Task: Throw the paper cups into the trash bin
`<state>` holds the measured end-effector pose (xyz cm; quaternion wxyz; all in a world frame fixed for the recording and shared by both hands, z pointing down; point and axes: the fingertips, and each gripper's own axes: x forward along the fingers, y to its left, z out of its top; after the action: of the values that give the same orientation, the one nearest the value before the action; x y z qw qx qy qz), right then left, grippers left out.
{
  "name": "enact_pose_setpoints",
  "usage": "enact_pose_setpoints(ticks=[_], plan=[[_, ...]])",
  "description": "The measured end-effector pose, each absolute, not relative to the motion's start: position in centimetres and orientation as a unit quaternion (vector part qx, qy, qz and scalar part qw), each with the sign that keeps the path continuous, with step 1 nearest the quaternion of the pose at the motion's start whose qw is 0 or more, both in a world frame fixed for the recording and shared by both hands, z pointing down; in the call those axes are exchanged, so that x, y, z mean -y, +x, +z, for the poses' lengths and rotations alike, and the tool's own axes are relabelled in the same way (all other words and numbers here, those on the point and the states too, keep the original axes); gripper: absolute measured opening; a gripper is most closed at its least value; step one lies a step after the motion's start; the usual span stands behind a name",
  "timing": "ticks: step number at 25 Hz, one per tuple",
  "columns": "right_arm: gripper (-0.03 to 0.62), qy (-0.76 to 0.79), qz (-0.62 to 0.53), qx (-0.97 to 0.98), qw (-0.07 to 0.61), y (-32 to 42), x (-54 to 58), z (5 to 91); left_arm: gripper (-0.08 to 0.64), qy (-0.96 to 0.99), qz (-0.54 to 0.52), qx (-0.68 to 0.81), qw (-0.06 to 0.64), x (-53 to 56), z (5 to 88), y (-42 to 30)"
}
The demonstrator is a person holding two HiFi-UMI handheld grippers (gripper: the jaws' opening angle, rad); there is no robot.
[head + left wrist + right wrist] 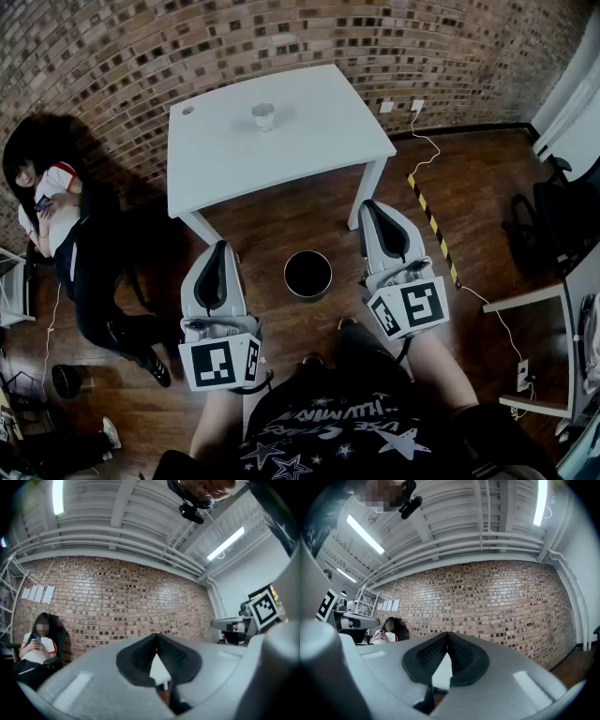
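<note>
Left gripper [220, 246] and right gripper [372, 206] were held side by side, each with its jaws closed tip to tip and nothing between them. On the wooden floor [450, 178] between them the black trash bin [307, 274] was seen. Beyond it, a single paper cup [263, 116] stood upright on the white table [319, 141], well apart from both.
</note>
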<state>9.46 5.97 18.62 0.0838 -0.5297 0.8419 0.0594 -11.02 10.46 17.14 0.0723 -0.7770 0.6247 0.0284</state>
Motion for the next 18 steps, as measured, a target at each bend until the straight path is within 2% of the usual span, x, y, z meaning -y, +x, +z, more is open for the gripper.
enact_pose_setpoints(ticks=[8,13,18], plan=[[0.008,-0.513,0.074,-0.848,0.111,9.6,0.3,18.9,0.005,-0.761,0.024,-0.644,0.074,-4.5,18.2,-10.9],[0.007,-0.506,0.076,-0.842,0.173,11.8,8.3,17.3,0.005,-0.75,0.048,-0.652,0.1,1.4,17.5,-9.7],[0.006,-0.463,0.072,-0.865,0.179,12.2,16.0,16.9,0.005,-0.736,0.014,-0.669,0.103,8.5,18.2,-8.7]])
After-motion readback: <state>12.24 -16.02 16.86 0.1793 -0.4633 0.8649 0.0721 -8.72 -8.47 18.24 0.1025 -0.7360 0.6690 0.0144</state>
